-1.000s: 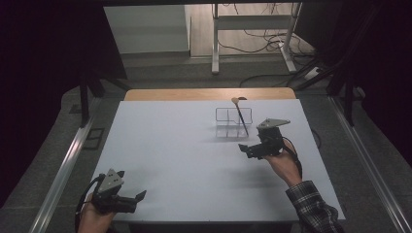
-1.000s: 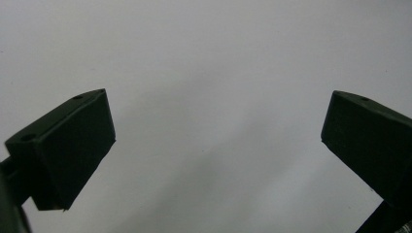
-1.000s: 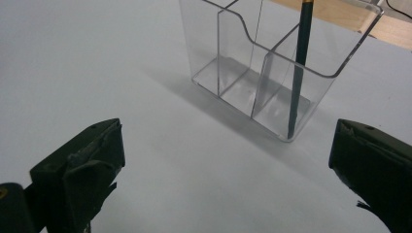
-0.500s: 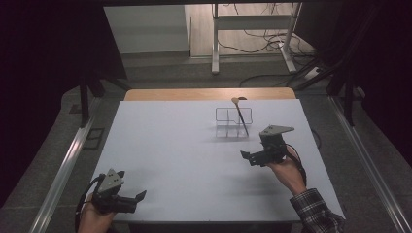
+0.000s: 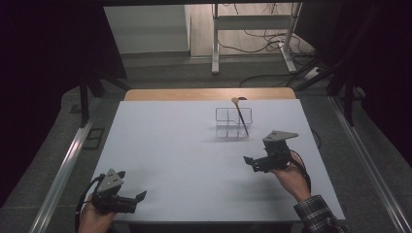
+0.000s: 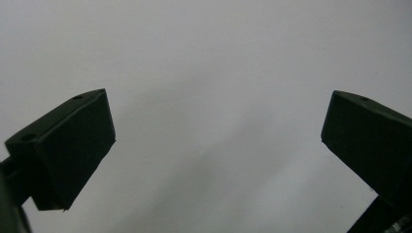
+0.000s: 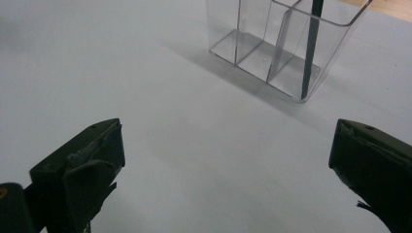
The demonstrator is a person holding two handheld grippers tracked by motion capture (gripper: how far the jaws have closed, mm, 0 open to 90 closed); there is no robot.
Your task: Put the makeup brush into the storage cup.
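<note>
The clear plastic organizer (image 5: pixel 233 122) at the table's (image 5: pixel 170 155) far right, a thin-handled spoon (image 7: pixel 310 48) leaning in its end compartment, looks light, rigid and slippery, best pinched by a wall's rim, while right gripper (image 5: pixel 254 163) and left gripper (image 5: pixel 135 200) both gape, empty

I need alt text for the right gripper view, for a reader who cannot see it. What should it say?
Two open black jaws of the right gripper rise from the bottom over a white table, holding nothing. Beyond them stands a clear plastic organizer with compartments; a thin dark utensil handle leans in its rightmost compartment.
</note>
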